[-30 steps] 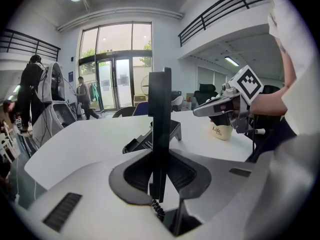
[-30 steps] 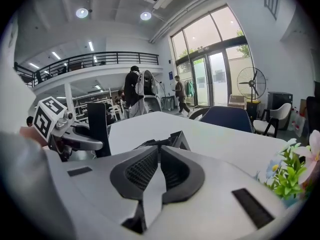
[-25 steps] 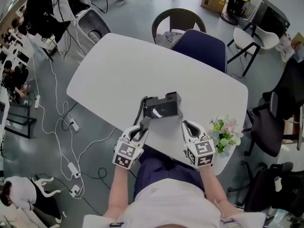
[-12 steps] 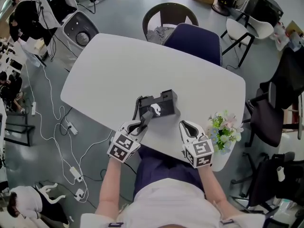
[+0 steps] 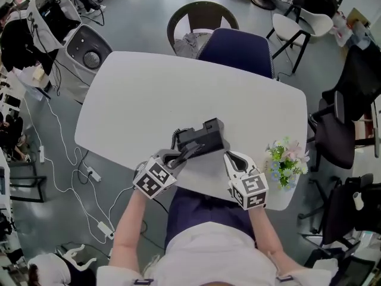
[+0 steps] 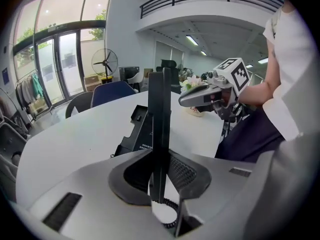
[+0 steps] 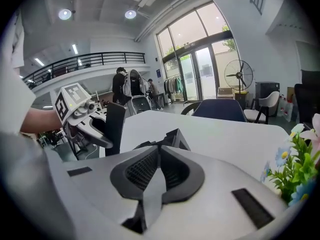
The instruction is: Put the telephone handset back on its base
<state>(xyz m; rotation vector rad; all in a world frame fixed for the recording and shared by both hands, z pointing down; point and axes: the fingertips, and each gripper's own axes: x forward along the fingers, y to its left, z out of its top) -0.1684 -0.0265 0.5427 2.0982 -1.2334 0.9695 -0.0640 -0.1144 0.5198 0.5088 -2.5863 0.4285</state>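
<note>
The black handset (image 5: 191,151) is clamped in my left gripper (image 5: 178,157), which is shut on it; it slants toward the front of the black base (image 5: 203,137) on the white table (image 5: 149,94). In the left gripper view the handset (image 6: 159,129) stands upright between the pads, with the base (image 6: 136,131) behind it and the coiled cord (image 6: 172,219) below. My right gripper (image 5: 233,159) is shut with nothing in it, just right of the base. The right gripper view shows its jaws (image 7: 159,159) together, the base (image 7: 172,138) beyond and the handset (image 7: 114,129) at left.
A pot of flowers (image 5: 284,162) stands at the table's right front corner, close to my right gripper. A blue chair (image 5: 237,51) and a dark round chair (image 5: 199,18) sit at the far side. Cables (image 5: 65,154) trail on the floor at left.
My left gripper has swung the handset from pointing away to slanting rightward at the base's front edge. The right gripper has hardly moved.
</note>
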